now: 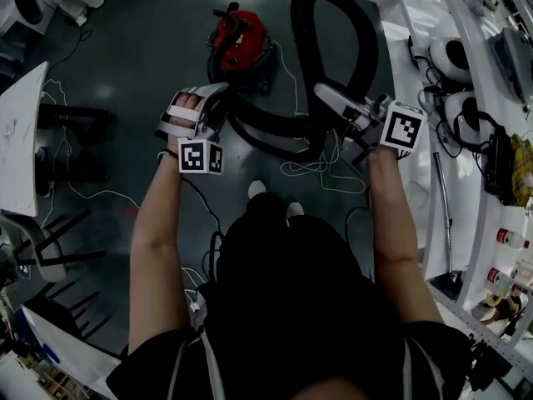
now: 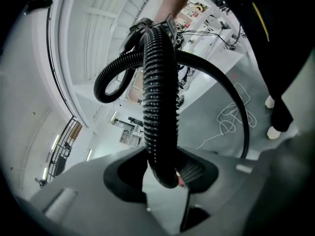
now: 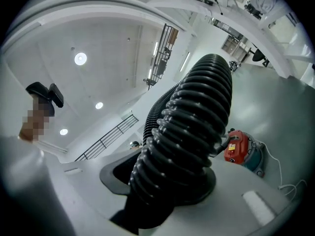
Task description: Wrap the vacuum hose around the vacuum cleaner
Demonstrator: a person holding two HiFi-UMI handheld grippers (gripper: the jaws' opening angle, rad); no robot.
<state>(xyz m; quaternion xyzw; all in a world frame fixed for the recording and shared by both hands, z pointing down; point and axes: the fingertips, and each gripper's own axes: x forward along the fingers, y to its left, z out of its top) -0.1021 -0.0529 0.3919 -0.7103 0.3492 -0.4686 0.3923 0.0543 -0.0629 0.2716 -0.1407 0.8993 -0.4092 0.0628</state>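
The red vacuum cleaner [image 1: 241,38] stands on the dark floor ahead of me; in the right gripper view the vacuum cleaner [image 3: 237,146] shows small at the right. Its black ribbed hose [image 1: 333,19] rises in a tall loop and sweeps back low between the two grippers. My left gripper [image 1: 216,105] is shut on the hose's left stretch, and the hose [image 2: 158,102] runs up from between my left gripper's jaws [image 2: 165,176]. My right gripper [image 1: 326,100] is shut on the hose at the loop's foot, where the thick hose [image 3: 194,127] fills my right gripper's notch [image 3: 170,191].
A thin white cable [image 1: 310,167] lies tangled on the floor near my feet [image 1: 256,189]. White shelving [image 1: 466,73] with gear lines the right side, with a metal wand [image 1: 444,215] leaning there. A white table [image 1: 21,127] and a chair [image 1: 50,244] stand at the left.
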